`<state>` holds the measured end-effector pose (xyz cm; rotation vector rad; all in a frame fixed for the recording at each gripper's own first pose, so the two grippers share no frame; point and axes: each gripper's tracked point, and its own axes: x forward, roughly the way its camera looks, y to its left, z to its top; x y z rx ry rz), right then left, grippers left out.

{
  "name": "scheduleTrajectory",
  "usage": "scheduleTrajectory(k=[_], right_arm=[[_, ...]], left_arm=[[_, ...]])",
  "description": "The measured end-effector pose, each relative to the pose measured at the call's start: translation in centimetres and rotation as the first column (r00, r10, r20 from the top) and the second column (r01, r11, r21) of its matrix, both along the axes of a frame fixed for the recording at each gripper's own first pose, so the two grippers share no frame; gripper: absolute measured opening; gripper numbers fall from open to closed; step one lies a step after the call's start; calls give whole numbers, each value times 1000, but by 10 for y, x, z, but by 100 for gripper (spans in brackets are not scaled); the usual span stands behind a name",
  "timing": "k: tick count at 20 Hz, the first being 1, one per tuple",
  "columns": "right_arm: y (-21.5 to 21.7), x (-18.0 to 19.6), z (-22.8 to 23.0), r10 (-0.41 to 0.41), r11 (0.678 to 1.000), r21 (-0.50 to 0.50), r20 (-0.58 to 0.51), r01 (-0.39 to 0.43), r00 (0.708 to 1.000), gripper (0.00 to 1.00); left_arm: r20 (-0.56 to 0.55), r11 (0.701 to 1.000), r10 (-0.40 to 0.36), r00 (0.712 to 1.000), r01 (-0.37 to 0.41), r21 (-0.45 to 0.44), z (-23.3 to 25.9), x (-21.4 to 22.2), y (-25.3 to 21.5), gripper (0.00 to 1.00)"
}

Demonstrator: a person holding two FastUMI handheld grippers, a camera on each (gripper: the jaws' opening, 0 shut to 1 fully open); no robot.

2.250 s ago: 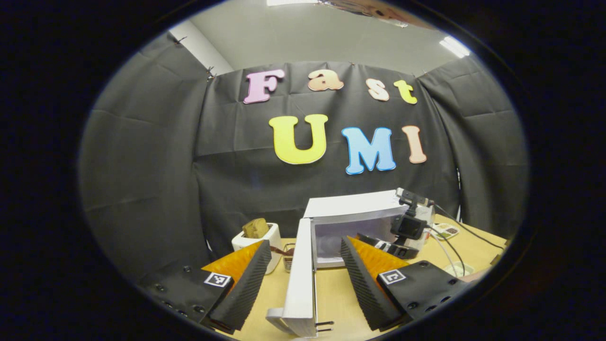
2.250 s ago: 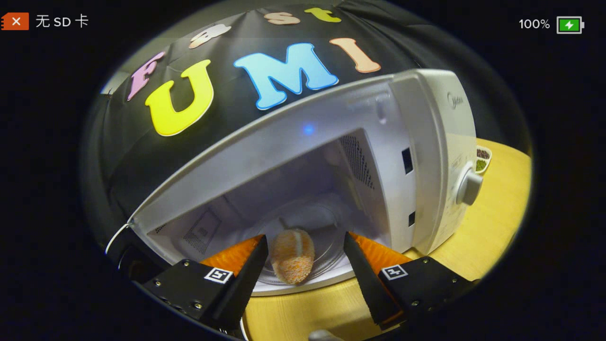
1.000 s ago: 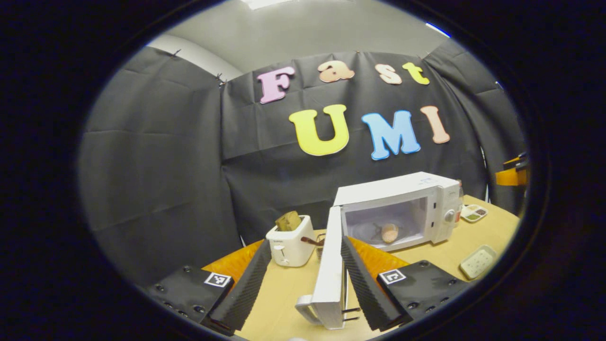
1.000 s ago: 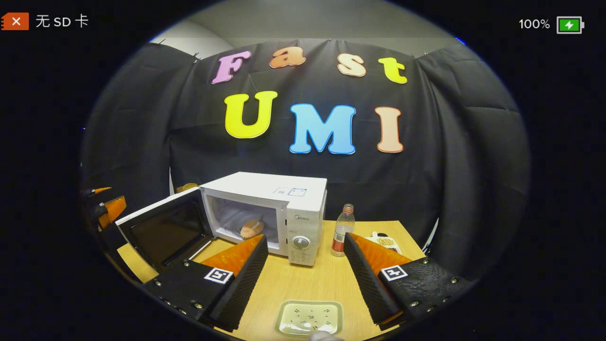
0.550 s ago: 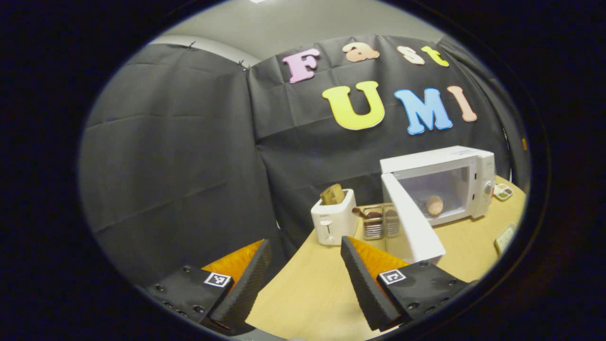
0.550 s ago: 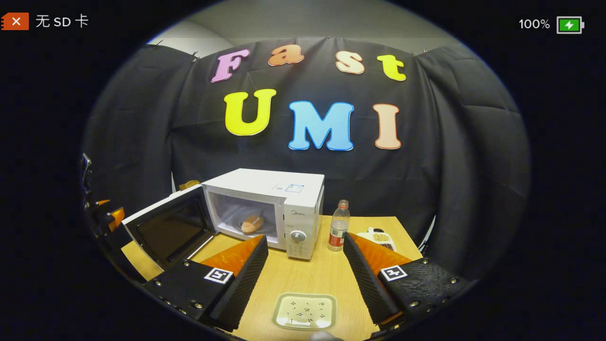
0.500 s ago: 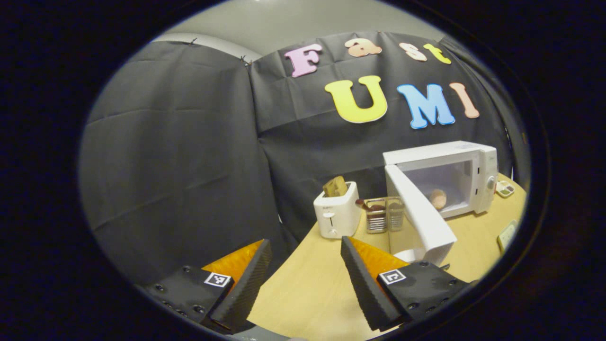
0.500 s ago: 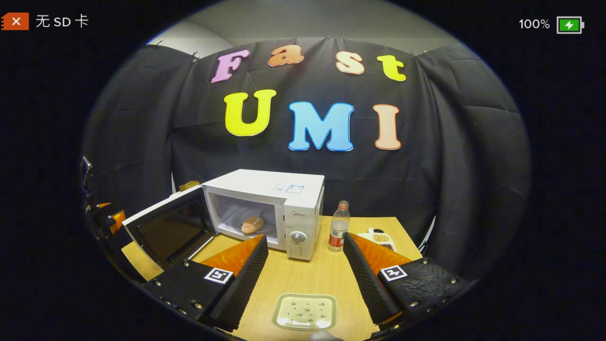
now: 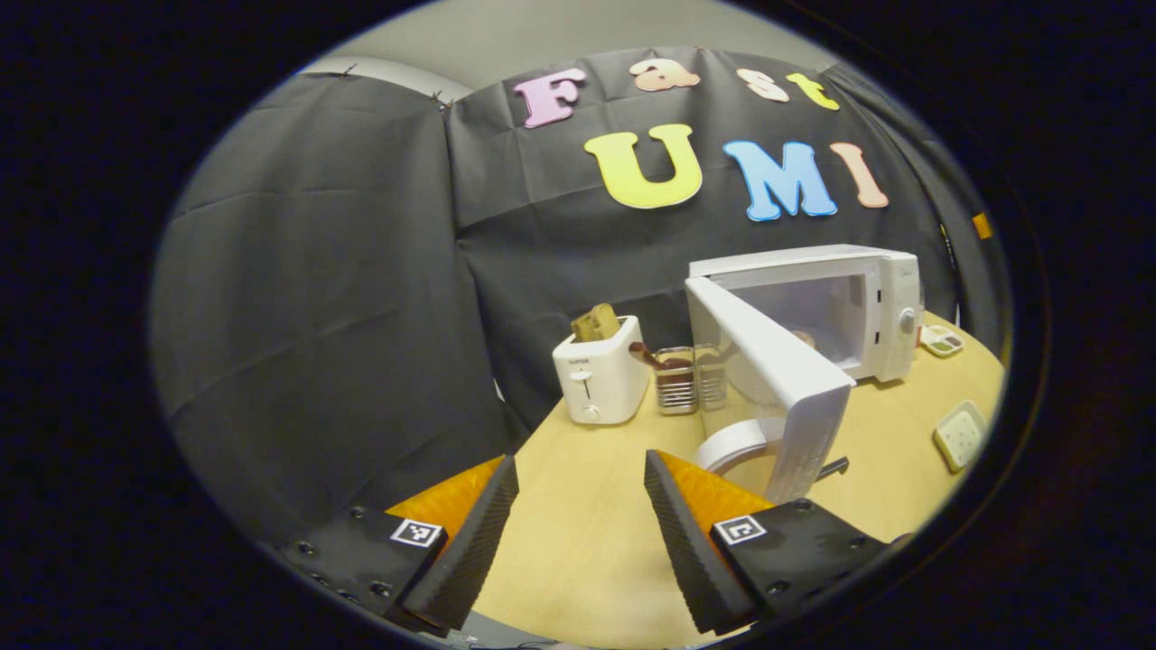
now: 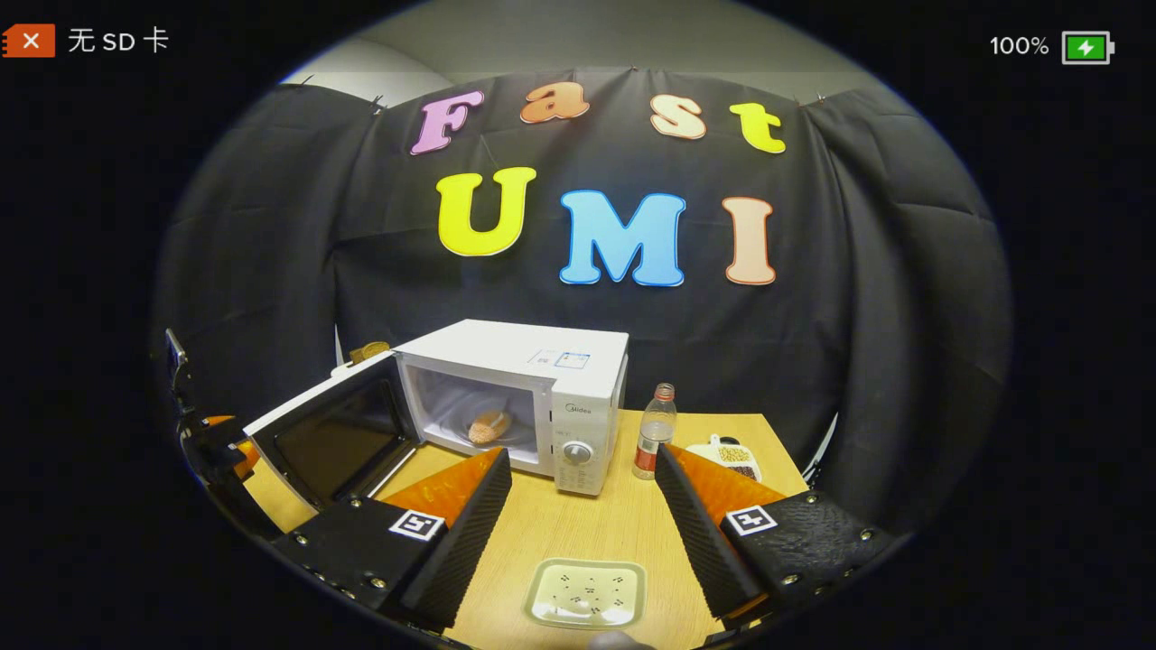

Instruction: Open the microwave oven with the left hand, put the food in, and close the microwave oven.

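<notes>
- Food lies inside my microwave, whose door hangs open.
- Left tool is released, holding nothing, with the door's edge at 2 o'clock.
- Right tool is released above the counter; an empty tray sits at 6 o'clock.

Ridged tongs, square tags, screws

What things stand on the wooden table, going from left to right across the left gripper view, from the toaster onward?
White toaster with bread in its slot → clear holder of utensils → open white microwave door → white microwave oven body → small divided dish.
</notes>
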<state>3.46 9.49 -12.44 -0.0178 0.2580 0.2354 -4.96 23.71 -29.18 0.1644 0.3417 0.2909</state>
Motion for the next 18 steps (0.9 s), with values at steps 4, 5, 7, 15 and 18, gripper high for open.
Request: scheduleTrajectory(k=[4, 5, 7, 15, 18], right_arm=[[-11, -2, -1, 4, 1000, -23, -11, -4, 1000, 98], [-14, -3, 1, 5, 1000, -29, -9, -5, 1000, 98], [-20, -5, 4, 0, 1000, -22, -6, 0, 1000, 97], [-63, -10, 5, -56, 998, -16, -13, 56, 998, 97], [-82, -12, 1, -95, 995, -6, -35, 95, 995, 97]], left_arm=[[-2, 997, -83, 997, 83, -3, 2, -2, -49, 94], [2, 995, -102, 995, 102, -14, 4, -1, -63, 94], [7, 987, -153, 988, 153, -39, 5, 3, -96, 94], [14, 943, -330, 944, 330, -31, 3, 40, -203, 96], [23, 922, -383, 924, 383, -47, 1, 63, -237, 94]])
